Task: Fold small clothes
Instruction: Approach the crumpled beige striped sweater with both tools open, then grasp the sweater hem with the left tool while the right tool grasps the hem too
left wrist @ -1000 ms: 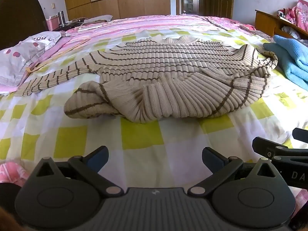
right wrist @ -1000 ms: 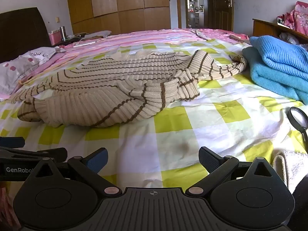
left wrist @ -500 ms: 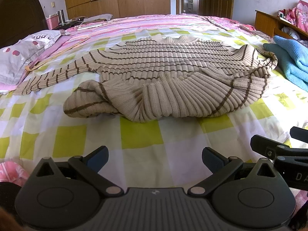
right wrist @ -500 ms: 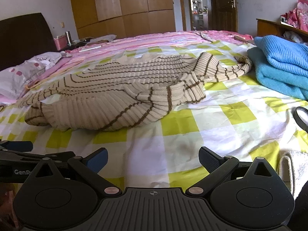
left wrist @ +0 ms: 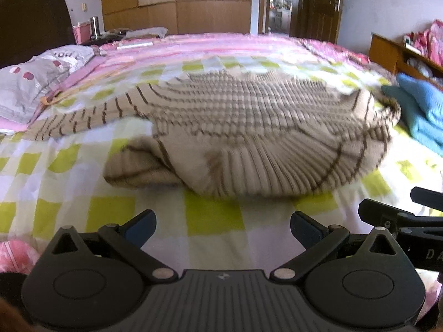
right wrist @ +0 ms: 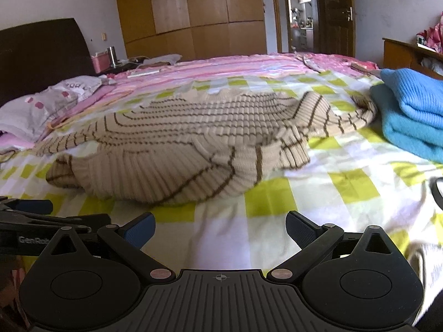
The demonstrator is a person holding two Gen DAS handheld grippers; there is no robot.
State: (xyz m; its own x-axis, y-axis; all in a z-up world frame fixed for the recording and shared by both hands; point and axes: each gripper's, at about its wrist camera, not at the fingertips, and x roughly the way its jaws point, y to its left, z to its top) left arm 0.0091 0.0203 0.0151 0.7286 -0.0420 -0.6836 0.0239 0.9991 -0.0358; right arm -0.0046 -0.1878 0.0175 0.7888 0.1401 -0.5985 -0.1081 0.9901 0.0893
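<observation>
grippers, left gripper (left wrist: 223,225) and right gripper (right wrist: 220,222), both spread empty, had edged closer to the rumpled striped sweater (right wrist: 193,141) mid-frame; folding hadn't begun.

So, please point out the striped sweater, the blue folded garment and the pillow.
striped sweater (right wrist: 193,127), right wrist view, middle of its flat ribbed body.
blue folded garment (right wrist: 412,113), right wrist view, its upper folded layer.
pillow (left wrist: 36,83), left wrist view, its grey top face.

striped sweater (left wrist: 249,127) motion-blurred, blue folded knit (left wrist: 423,110) cut by right edge, black ring (right wrist: 437,191) half out of frame
</observation>
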